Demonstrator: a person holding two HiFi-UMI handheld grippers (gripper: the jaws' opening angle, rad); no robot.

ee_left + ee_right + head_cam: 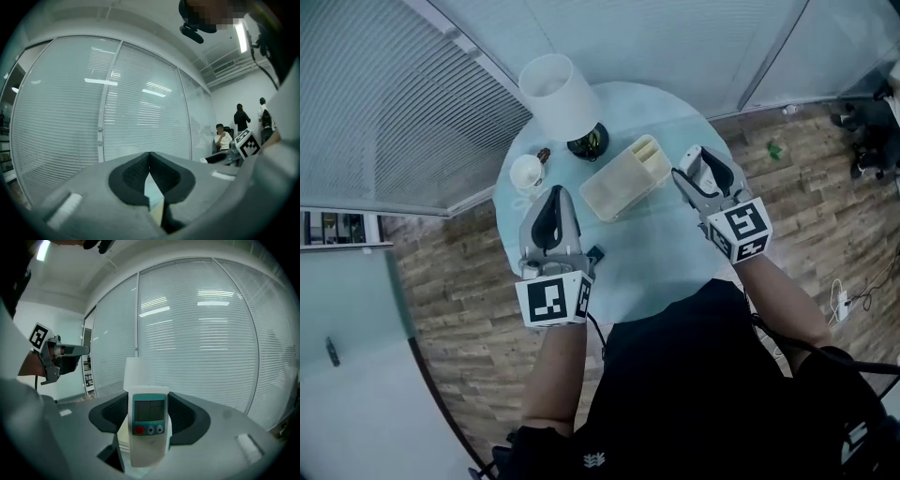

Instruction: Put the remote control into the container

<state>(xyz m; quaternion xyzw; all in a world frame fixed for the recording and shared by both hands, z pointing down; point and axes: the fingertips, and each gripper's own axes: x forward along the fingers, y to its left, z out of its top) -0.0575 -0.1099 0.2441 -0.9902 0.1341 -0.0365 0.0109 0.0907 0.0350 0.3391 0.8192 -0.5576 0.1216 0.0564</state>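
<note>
Remote control point(149, 430) is clamped upright (screen facing the camera) in the right gripper point(691, 165), just right of the container point(619, 186) on the round counter point(666, 262). Left gripper point(553, 197) is closed and empty, just left of the container.

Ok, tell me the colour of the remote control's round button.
Red: the round button on the remote control, clearest in the right gripper view.
</note>
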